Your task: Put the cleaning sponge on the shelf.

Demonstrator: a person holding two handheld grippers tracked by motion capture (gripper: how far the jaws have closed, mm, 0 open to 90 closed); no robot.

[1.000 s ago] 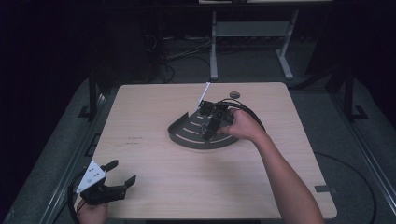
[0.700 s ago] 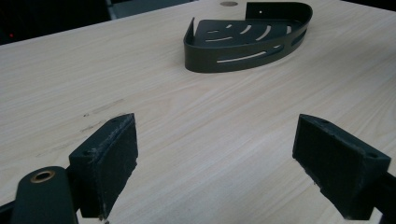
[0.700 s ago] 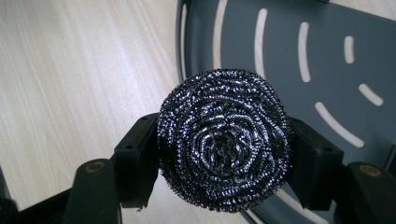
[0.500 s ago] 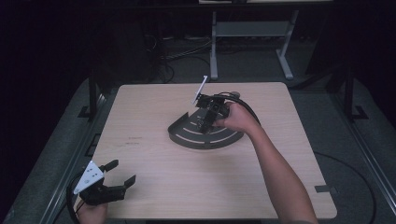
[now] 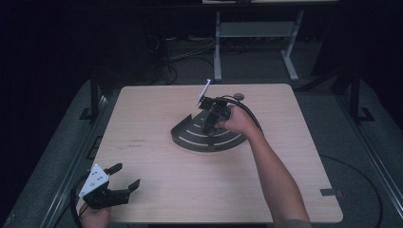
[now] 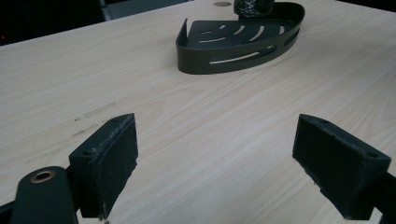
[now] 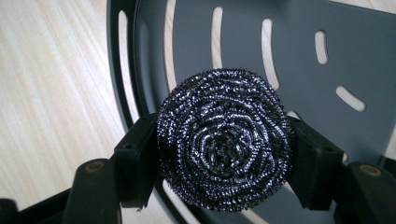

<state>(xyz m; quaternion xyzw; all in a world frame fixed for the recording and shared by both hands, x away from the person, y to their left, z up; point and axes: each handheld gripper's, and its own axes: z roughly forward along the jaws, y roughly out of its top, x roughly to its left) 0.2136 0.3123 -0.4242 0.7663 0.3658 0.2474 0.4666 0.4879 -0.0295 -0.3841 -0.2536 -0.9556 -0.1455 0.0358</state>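
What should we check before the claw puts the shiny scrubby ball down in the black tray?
1. Right claw has a firm hold on the scrubber: ok, a pad presses on each side.
2. Scrubber is over the tray, not the bare table: ok, the slotted floor lies behind it.
3. Landing spot in the tray is free: ok as far as the floor shows; the part behind the scrubber cannot be seen.
4. Scrubber already rests on the tray floor: cannot tell.
5. Left claw is out of the way: ok, open near the table's front corner, far from the tray.
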